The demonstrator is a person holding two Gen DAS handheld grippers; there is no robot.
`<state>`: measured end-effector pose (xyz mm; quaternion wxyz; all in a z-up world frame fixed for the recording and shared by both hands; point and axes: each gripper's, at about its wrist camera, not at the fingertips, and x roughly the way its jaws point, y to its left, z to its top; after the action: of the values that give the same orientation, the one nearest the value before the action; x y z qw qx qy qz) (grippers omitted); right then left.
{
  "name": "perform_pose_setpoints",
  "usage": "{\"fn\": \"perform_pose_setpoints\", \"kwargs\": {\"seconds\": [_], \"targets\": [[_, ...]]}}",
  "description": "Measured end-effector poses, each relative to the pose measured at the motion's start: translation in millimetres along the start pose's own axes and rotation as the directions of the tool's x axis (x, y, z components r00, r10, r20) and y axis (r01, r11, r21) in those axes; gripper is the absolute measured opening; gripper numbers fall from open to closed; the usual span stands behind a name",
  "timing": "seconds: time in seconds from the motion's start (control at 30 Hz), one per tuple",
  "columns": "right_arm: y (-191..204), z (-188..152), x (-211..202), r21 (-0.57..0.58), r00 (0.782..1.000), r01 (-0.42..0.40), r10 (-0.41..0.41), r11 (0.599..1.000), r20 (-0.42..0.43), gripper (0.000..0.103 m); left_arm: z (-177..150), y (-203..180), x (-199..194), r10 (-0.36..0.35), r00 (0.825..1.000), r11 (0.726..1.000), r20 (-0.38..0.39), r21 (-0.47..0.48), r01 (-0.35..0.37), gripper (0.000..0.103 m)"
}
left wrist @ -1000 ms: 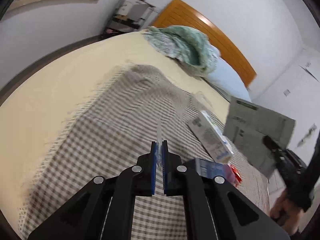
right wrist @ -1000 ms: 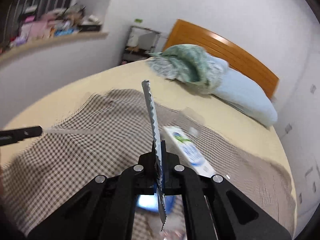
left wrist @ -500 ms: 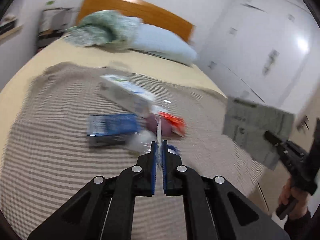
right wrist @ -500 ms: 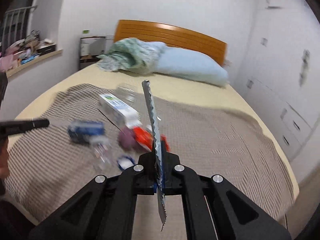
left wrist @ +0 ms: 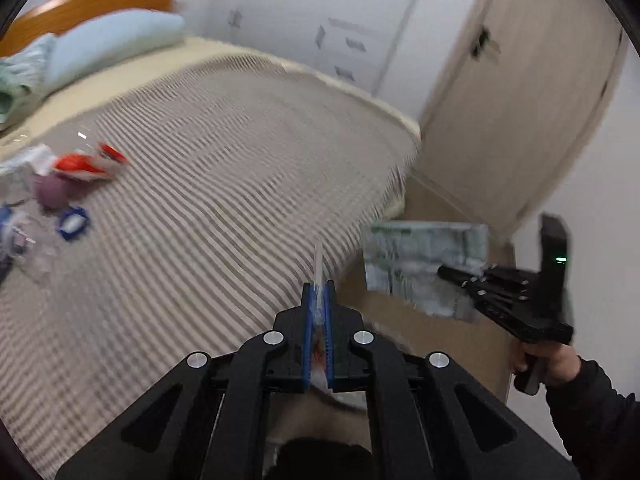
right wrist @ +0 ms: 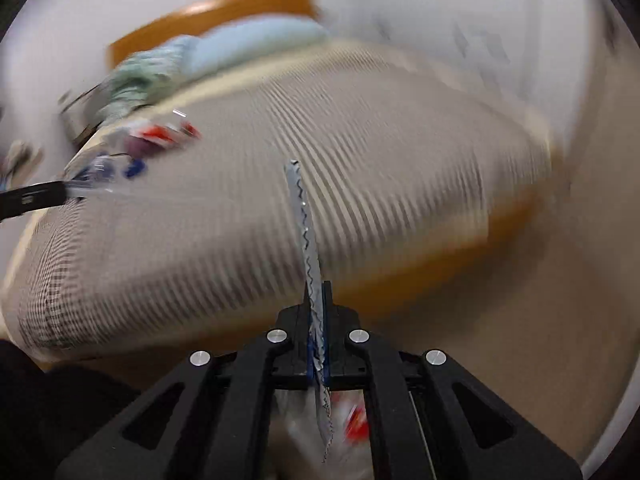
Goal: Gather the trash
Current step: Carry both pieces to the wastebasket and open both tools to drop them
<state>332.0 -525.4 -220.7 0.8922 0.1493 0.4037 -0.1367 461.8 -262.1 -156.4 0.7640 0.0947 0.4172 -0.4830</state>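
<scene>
Both views are smeared, so I read them with care. My left gripper (left wrist: 319,300) sits at the bottom centre of its frame, blue pads (left wrist: 307,320) pressed together on a thin clear plastic wrapper (left wrist: 319,264) that pokes up beyond the tips; its lower end is lost between the fingers. At the right of that frame my right gripper (left wrist: 448,272) pinches a silvery foil wrapper (left wrist: 424,256), seen flat-on, its lower corner hidden behind the black body, with a hand (left wrist: 554,362) and dark sleeve (left wrist: 596,412) cut off by the edge.

In the right wrist view the foil wrapper (right wrist: 306,232) shows edge-on, zigzag trim rising from the closed pads; something red and white (right wrist: 354,424) below the fingers is too blurred to name. The left gripper's tip (right wrist: 64,194) enters at the left edge.

The remaining trash (left wrist: 80,168) lies at the left edge of the checked blanket (left wrist: 224,184), partly cut off: a red packet, a purplish lump, blue bits. The pillow (left wrist: 108,44) and headboard (left wrist: 88,0) sit upper left, a door (left wrist: 520,100) right.
</scene>
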Motion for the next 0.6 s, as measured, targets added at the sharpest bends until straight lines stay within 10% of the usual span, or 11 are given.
{"fn": "perform_pose_setpoints", "kwargs": {"seconds": [0.23, 0.4, 0.5, 0.6], "targets": [[-80, -132, 122, 0.362, 0.956, 0.011, 0.096, 0.932, -0.276, 0.003, -23, -29, 69, 0.015, 0.986, 0.998, -0.166, 0.057, -0.006, 0.002], [-74, -168, 202, 0.578, 0.94, -0.058, 0.239, 0.814, -0.242, 0.004, -34, -51, 105, 0.023, 0.97, 0.997, -0.242, 0.078, -0.004, 0.002], [-84, -198, 245, 0.624, 0.892, 0.084, 0.221, 0.777, -0.395, 0.064, -36, -68, 130, 0.018, 0.96, 0.997, -0.279, 0.075, 0.004, 0.002], [-89, -224, 250, 0.588, 0.845, 0.165, 0.193, 0.792, -0.498, 0.066, -34, -81, 155, 0.002, 0.946, 0.998, -0.323, 0.063, 0.02, 0.002]]}}
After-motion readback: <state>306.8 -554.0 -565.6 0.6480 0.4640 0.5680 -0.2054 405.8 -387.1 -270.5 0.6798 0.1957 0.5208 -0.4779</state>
